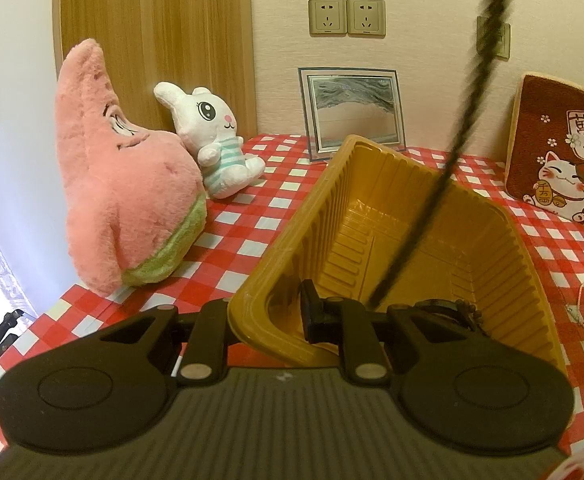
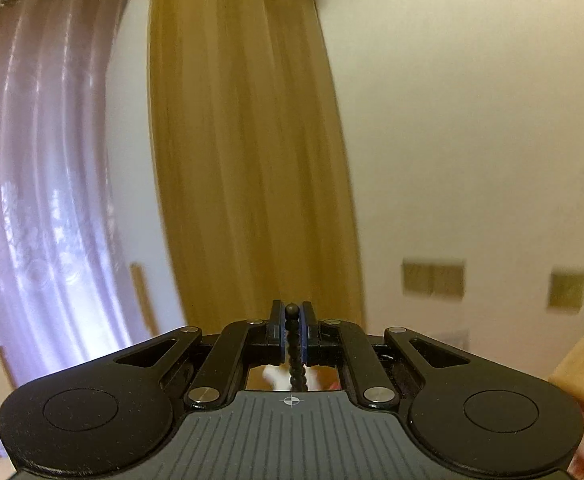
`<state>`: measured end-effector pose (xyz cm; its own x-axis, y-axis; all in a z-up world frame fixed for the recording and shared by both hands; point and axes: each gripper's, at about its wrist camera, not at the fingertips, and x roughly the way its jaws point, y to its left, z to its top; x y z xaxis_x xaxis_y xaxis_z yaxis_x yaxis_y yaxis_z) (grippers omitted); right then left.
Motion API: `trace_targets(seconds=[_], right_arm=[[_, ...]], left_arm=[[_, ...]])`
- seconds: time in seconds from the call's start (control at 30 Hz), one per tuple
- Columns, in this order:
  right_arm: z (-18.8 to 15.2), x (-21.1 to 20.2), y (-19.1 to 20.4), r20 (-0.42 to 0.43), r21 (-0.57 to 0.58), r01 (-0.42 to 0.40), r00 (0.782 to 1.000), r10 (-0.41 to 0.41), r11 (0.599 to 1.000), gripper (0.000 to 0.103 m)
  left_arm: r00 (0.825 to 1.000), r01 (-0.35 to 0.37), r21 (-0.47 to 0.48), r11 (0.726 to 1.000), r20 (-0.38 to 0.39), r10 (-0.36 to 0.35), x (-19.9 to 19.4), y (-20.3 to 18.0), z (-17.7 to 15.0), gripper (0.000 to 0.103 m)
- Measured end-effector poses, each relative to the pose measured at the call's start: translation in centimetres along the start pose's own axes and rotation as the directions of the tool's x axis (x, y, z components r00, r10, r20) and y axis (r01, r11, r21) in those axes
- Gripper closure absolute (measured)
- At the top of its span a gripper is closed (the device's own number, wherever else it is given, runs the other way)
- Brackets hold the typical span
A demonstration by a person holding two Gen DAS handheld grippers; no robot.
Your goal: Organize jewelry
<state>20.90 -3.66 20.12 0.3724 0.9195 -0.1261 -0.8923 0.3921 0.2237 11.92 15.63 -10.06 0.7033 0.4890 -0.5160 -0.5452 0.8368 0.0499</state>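
Note:
My left gripper (image 1: 280,316) is shut on the near corner of a yellow plastic tray (image 1: 491,264) and holds it tilted up off the table. A dark watch or bracelet (image 1: 447,308) lies in the tray's near end. A black bead necklace (image 1: 451,160) hangs from above, its lower end reaching into the tray. My right gripper (image 2: 292,328) is raised high, facing the wall, and is shut on the top of that black bead necklace (image 2: 293,352). A thin pearl chain (image 1: 583,312) lies on the cloth to the tray's right.
The table has a red and white checked cloth (image 1: 252,216). A pink star plush (image 1: 120,184) and a white rabbit plush (image 1: 216,140) stand at the left. A framed picture (image 1: 351,112) leans on the back wall. A red lucky-cat cushion (image 1: 563,152) stands at the right.

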Motion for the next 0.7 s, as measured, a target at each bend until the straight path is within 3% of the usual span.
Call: trace_targets(seconds=[0.13,0.37,0.57,0.7], right_arm=[[-4.3,3.3,-1.2,-0.126,0.092,-0.008,0.992,0.019,0.996,0.096],[-12.3,8.0,-4.3,-0.322,0.228,0.071,0.947,0.007,0.971,0.096],[-15.8,9.7,-5.1,-0.387,0.235,0.116,0.922,-0.016,0.965,0.096],[-16.1,10.1,-5.1,-0.392,0.238,0.139,0.919,-0.036,0.961,0.095]], left_arm=[[1.000,0.002,0.000,1.000,0.003,-0.002,0.0,-0.2,0.0,0.087],[1.000,0.005,-0.001,1.000,0.000,-0.005,0.0,-0.1,0.0,0.087],[1.000,0.005,-0.003,1.000,-0.001,-0.005,-0.1,-0.1,0.0,0.087],[1.000,0.006,-0.004,1.000,-0.003,-0.006,-0.1,-0.1,0.0,0.087]])
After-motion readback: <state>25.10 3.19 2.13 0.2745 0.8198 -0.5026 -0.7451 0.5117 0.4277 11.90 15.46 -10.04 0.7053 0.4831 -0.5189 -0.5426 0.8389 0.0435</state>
